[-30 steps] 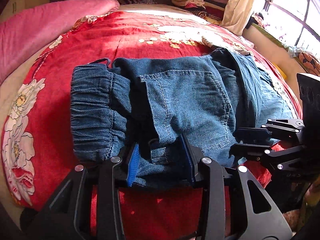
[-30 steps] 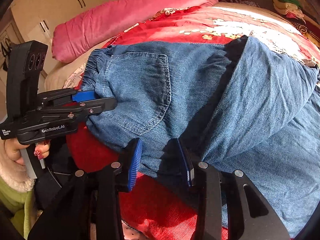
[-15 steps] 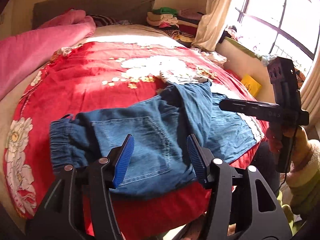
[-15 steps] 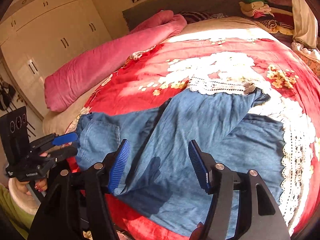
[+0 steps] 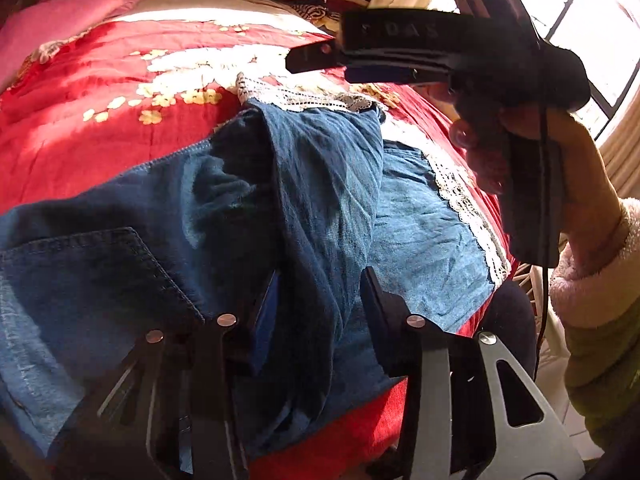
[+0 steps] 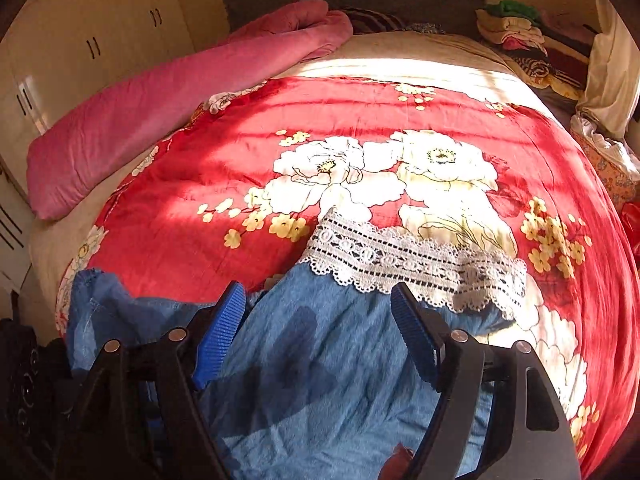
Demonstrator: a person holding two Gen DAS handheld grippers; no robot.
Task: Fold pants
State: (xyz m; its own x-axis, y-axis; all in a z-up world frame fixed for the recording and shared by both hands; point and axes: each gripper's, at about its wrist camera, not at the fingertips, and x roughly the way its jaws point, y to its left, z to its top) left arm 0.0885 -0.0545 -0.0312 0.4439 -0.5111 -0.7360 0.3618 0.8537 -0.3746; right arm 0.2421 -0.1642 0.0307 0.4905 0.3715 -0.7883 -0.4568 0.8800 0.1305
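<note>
Having dropped lower and slid rightward along the garment since half a second back, now hovering low over the blue denim pants with white lace cuffs [image 5: 328, 184]: left gripper [image 5: 316, 300], jaws standing wide and gripping nothing, straddling a raised dark ridge of folded denim. Having swung up and forward over the same stretch, now hanging above the cuff end: right gripper [image 6: 320, 332], ribbed blue pads [image 6: 220, 336] spread wide, nothing between them, casting a shadow on the cloth below.

Lying across the near edge of the red quilt with large white flowers [image 6: 360, 120]: the pants, long axis running left to right, waist and stitched back pocket [image 5: 100, 264] toward the left, lace-trimmed cuffs [image 6: 412, 268] toward the right and slightly away. Sitting nearer the cuffs: the right gripper, with the lace just beyond its fingertips. Sitting nearer the crotch and pocket region: the left gripper. Judging from this, reaching forward and down onto the lace hem looks like the likely next grasp, falling to the right side, before carrying the legs back toward the waist.

Cut off at the left edge of the left wrist view: the waistband. Hidden under the ridge: how the two legs overlap, so hard to say whether they are lying aligned. Blocking part of the quilt in the left view: the right tool's black body and the hand [image 5: 532, 160] holding it. Lying well apart at the far left: a rolled pink blanket [image 6: 160, 108].
</note>
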